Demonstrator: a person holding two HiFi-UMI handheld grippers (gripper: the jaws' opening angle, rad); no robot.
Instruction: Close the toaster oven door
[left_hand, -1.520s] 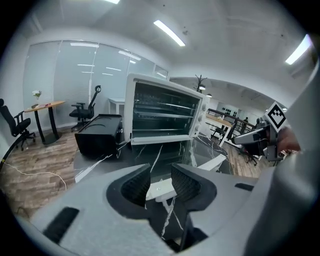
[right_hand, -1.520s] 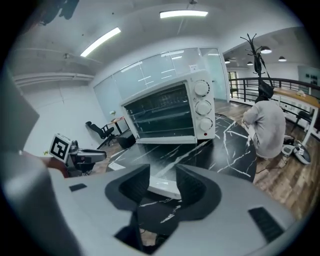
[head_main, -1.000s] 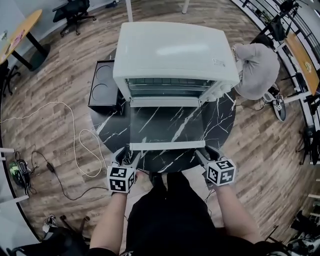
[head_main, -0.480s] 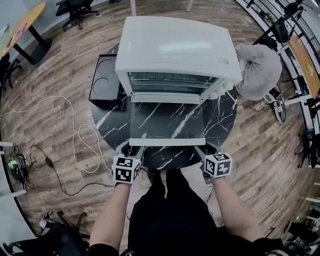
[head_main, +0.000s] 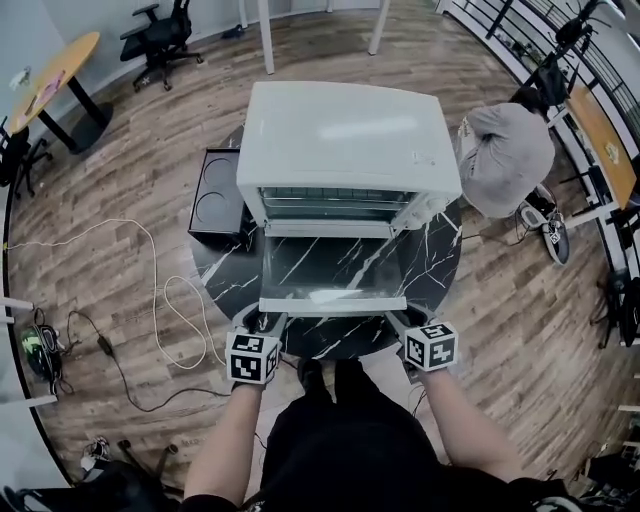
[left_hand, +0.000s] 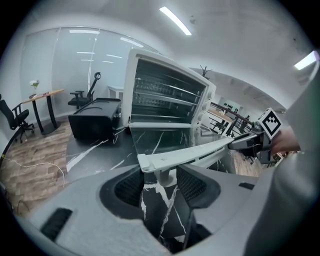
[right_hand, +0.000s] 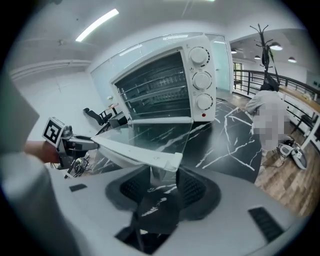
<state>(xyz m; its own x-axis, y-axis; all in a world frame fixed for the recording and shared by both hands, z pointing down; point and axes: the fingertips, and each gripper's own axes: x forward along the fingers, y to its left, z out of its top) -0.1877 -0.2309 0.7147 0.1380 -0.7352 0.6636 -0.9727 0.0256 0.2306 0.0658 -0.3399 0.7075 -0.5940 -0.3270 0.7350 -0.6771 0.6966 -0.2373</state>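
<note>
The white toaster oven (head_main: 345, 125) stands on a round black marble table (head_main: 435, 255), its glass door (head_main: 330, 265) hanging open toward me and tilted a little above flat. The door's white handle bar (head_main: 333, 305) runs along the near edge. My left gripper (head_main: 262, 322) is at the bar's left end and my right gripper (head_main: 400, 322) at its right end. In the left gripper view the handle post (left_hand: 165, 176) sits between the jaws (left_hand: 159, 182), which have just been closing on it. The right gripper (right_hand: 161, 186) has just closed further on the other post (right_hand: 159, 177).
A black box-shaped appliance (head_main: 215, 198) sits on the table left of the oven. A seated person in grey (head_main: 505, 150) is close to the table's right side. A white cable (head_main: 160, 300) loops on the wood floor at left. Office chairs (head_main: 160, 35) stand farther back.
Both grippers have closed round the handle's ends and risen slightly. The door's near edge has lifted off flat with them.
</note>
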